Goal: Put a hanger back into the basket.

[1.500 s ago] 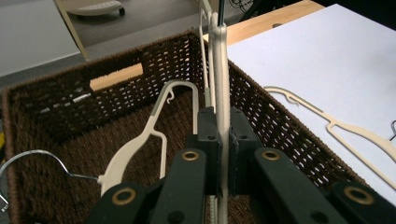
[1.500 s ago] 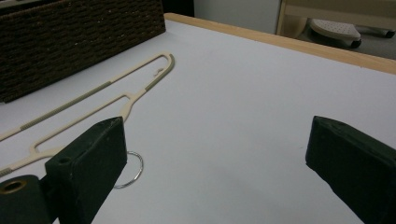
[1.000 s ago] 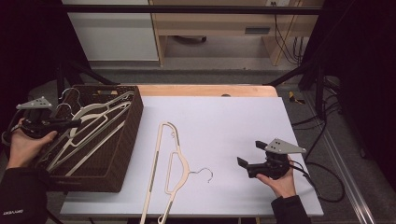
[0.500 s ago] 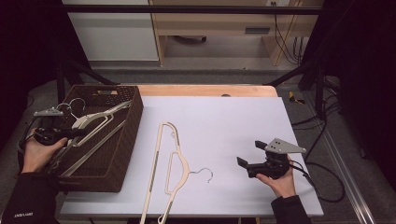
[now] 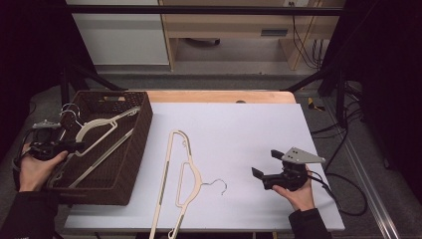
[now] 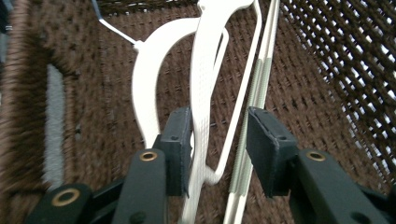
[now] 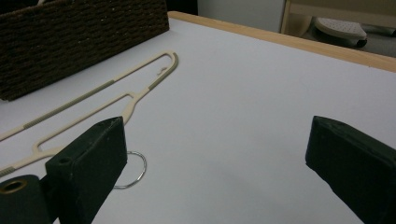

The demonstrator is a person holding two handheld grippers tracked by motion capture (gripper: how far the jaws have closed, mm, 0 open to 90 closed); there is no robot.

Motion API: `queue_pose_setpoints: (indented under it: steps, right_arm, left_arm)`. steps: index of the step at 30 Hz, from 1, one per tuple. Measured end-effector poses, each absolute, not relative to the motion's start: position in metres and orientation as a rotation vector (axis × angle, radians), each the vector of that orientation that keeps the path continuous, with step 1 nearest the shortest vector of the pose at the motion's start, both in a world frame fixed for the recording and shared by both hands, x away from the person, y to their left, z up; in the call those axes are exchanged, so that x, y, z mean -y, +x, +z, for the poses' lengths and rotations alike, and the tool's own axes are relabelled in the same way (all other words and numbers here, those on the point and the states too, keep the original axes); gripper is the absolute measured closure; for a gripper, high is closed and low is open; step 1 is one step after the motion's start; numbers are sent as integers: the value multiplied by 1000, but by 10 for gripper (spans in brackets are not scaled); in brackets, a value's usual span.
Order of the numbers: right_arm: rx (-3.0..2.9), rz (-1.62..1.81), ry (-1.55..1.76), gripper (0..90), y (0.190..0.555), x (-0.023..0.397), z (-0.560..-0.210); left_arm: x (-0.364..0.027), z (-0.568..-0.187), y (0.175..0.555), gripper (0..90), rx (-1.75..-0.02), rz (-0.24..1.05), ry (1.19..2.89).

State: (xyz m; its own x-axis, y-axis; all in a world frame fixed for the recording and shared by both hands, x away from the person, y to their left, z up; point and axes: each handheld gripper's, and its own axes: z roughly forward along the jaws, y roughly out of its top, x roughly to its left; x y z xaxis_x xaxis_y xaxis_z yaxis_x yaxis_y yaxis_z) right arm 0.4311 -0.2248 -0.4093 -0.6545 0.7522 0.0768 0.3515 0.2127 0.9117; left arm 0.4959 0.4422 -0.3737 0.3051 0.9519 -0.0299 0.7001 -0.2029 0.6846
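I'm looking into a lab-like recording space: black frame struts around the white-topped desk, loose cables on the floor at 3 o'clock.

The hanger on the table runs off the high view's bottom edge — its lower end is cut. In the left gripper view, the basket wall blurs — weave unreadable.

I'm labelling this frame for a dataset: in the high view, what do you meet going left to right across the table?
Left gripper → basket holding hangers → hanger lying on the table → right gripper.
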Motion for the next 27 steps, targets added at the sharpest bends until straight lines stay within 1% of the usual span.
queue_pose_setpoints:
  steps: [5,7,10,15,16,17,22,27]
  right_arm:
    - [-2103,1435,1030,57,430,226,-408]
    - [-2103,1437,1028,56,430,225,-407]
    - [-2095,1449,1027,57,430,226,-407]
    - [-2092,1462,1023,55,430,225,-406]
    - [-2092,1462,1023,55,430,225,-406]
    - [-2094,1458,1017,55,430,226,-406]
    - [-2082,1471,1020,56,429,226,-405]
    - [-2079,1485,1011,54,429,225,-403]
  left_arm:
    - [-438,-362,481,568,-1401,586,1930]
    - [-431,-357,474,560,-1348,575,1898]
    - [-415,-350,464,525,-1275,578,1871]
    - [-379,-342,451,411,-1129,574,1837]
    - [-379,-342,451,402,-1129,574,1837]
    - [-369,-342,448,402,-1106,564,1826]
    - [-338,-344,440,305,-1017,548,1823]
    - [-317,-345,428,235,-950,522,1795]
